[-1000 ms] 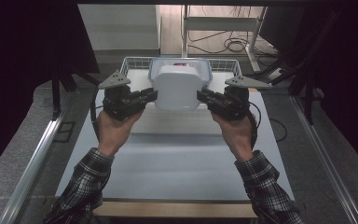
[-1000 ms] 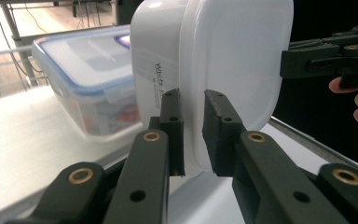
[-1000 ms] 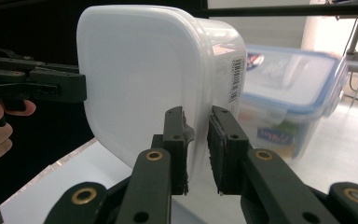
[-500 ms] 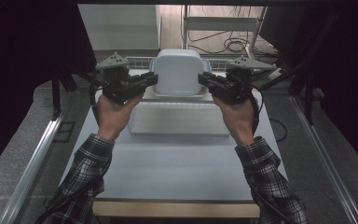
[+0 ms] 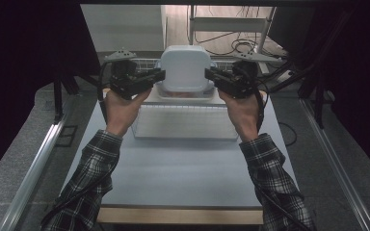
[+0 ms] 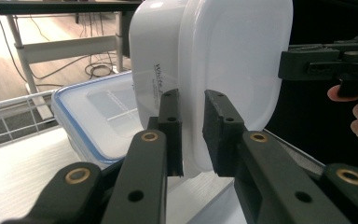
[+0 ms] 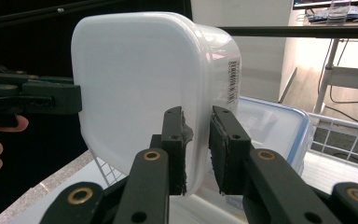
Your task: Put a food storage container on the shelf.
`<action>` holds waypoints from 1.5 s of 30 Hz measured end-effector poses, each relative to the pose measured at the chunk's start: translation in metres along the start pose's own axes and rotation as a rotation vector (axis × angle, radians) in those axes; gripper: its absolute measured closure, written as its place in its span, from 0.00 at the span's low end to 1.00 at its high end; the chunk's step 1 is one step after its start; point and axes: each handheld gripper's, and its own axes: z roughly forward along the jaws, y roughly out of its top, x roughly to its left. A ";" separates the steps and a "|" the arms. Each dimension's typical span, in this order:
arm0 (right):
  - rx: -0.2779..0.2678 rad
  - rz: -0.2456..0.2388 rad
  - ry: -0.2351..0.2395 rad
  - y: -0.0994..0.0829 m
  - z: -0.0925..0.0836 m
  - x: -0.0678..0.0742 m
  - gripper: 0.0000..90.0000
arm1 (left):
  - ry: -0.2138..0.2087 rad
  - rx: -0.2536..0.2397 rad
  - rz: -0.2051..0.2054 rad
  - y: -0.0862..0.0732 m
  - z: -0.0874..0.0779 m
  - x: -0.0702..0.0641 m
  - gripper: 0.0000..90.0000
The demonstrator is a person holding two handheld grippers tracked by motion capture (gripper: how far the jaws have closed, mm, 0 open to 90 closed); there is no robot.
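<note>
White plastic tub lifted, left gripper and right gripper pinching its rim, forearms outstretched

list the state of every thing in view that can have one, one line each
white container: lifted off the table, tipped up on edge, held at both sides
left gripper: shut on the container's rim
right gripper: shut on the container's opposite rim
blue-rimmed container: lid on, resting below and behind the white one
wire basket: upright at the table's far edge

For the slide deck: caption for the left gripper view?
Left gripper clamps the rim of a white plastic container tilted on edge.
</note>
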 end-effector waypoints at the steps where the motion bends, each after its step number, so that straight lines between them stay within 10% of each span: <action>1: 0.000 -0.002 -0.004 0.001 0.001 0.000 0.84 | 0.000 0.000 -0.002 0.000 0.001 0.001 0.86; 34: 0.012 0.005 -0.048 0.012 0.034 -0.009 0.56 | 0.042 0.016 -0.032 0.018 0.034 0.019 0.58; 45: 0.008 -0.022 -0.141 0.020 0.045 -0.016 0.50 | 0.068 0.009 -0.054 0.029 0.044 0.023 0.47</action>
